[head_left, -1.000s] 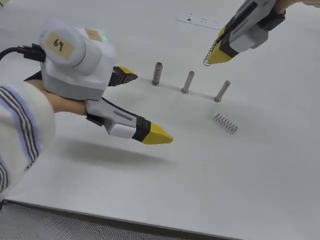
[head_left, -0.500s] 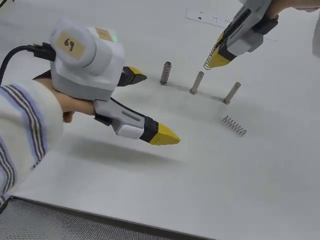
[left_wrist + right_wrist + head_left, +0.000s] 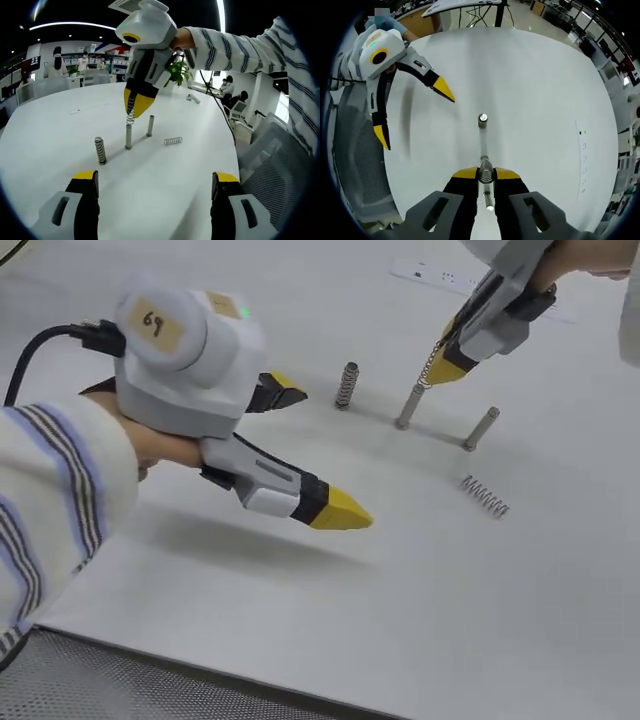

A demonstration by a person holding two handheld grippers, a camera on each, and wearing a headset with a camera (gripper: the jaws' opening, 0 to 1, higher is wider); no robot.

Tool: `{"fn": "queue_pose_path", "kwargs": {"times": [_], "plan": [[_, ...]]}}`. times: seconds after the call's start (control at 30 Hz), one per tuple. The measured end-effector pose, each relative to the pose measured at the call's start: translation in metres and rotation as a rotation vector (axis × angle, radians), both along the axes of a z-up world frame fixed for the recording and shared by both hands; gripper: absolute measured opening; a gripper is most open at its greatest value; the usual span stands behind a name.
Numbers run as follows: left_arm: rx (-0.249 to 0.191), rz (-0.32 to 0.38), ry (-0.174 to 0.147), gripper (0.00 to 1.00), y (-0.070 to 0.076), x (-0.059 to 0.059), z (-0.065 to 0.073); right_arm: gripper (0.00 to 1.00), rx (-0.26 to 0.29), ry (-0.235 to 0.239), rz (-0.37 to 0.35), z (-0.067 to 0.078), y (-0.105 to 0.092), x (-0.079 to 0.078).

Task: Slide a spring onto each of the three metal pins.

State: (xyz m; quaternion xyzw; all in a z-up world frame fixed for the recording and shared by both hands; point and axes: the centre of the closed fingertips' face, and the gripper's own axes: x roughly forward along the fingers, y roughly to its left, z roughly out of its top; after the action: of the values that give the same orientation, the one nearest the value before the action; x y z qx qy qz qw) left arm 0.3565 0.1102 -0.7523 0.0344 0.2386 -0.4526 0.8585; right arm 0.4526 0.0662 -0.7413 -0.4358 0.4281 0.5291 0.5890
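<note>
Three metal pins stand in a row on the white table. The left pin (image 3: 346, 385) (image 3: 100, 150) carries a spring. My right gripper (image 3: 447, 370) (image 3: 486, 172) is shut on a second spring (image 3: 432, 362) (image 3: 131, 111) (image 3: 486, 176), whose lower end hangs at the top of the middle pin (image 3: 409, 407) (image 3: 128, 136). The right pin (image 3: 482, 428) (image 3: 150, 125) is bare. A loose spring (image 3: 485, 496) (image 3: 173, 141) lies flat on the table near it. My left gripper (image 3: 318, 452) (image 3: 155, 180) is open and holds nothing, hovering left of the pins.
The white table (image 3: 400, 590) stretches bare in front of the pins, with its front edge (image 3: 200, 670) near me. A white power strip (image 3: 440, 278) lies at the far side. A black cable (image 3: 50, 345) trails from the left gripper.
The right gripper has come down and left with its spring, from up and right of the middle pin to the pin's top. The head camera has shifted; the left gripper stays open.
</note>
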Motion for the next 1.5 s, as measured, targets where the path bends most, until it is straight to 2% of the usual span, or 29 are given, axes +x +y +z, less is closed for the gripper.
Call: {"fn": "queue_pose_path", "kwargs": {"times": [0.13, 0.23, 0.33, 0.67, 0.97, 1.1, 1.33, 1.5], "plan": [[0.002, 0.006, -0.001, 0.92, 0.002, 0.001, 0.000, 0.08, 0.001, 0.039, 0.000, -0.006, 0.000, -0.003], [0.004, 0.009, -0.001, 0.91, 0.004, 0.002, -0.001, 0.08, -0.002, 0.031, -0.001, -0.007, 0.001, -0.001], [-0.002, 0.013, 0.006, 0.91, 0.005, 0.002, -0.001, 0.08, -0.011, 0.052, 0.003, -0.015, 0.003, -0.003], [0.002, 0.020, 0.017, 0.91, 0.008, 0.000, -0.004, 0.08, -0.047, 0.062, 0.010, -0.032, 0.003, -0.010], [0.005, 0.037, 0.013, 0.93, 0.011, 0.001, -0.004, 0.08, -0.061, 0.052, 0.023, -0.046, 0.003, -0.007], [-0.003, 0.039, 0.023, 0.93, 0.010, 0.000, -0.003, 0.08, -0.073, 0.053, 0.026, -0.053, 0.001, -0.006], [0.005, 0.039, 0.022, 0.92, 0.011, -0.002, -0.004, 0.09, -0.094, 0.036, 0.056, -0.055, -0.001, -0.008], [0.000, 0.040, 0.018, 0.92, 0.010, -0.002, -0.002, 0.09, -0.105, 0.027, 0.074, -0.058, -0.001, -0.004]]}}
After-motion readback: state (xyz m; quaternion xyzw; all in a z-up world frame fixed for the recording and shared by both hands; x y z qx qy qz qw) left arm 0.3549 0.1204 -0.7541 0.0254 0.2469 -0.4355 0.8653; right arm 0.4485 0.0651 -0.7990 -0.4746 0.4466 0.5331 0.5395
